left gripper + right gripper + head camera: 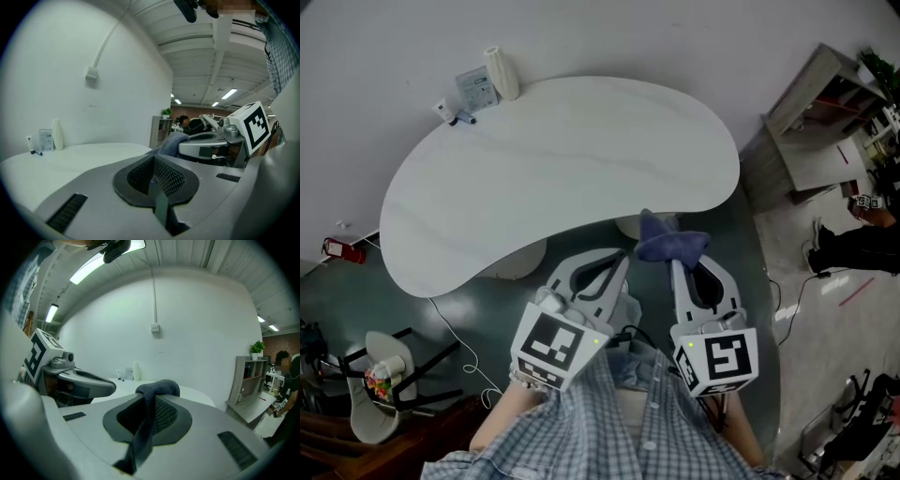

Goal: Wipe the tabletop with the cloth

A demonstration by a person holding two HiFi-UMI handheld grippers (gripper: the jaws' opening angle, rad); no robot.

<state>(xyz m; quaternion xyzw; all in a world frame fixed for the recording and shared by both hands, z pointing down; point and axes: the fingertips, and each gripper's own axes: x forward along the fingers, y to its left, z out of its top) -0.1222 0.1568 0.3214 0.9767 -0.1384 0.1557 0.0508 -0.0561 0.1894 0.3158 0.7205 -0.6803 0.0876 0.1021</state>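
The white bean-shaped tabletop [553,178] lies ahead of both grippers; it also shows in the left gripper view [56,164]. A dark blue cloth [670,240] is bunched at the tip of my right gripper [677,264], just off the table's near edge. The right gripper view shows the cloth [157,388] draped over the shut jaws of the right gripper [151,401], with a strip hanging down between them. My left gripper [617,261] is held beside it, jaws together and empty, and its tip [153,161] points across the table.
At the table's far left corner stand a white bottle [502,73], a small card [476,89] and a little tube [445,111]. A stool [380,398] with a cable sits at lower left. A shelf unit [816,122] and a person [853,246] are at the right.
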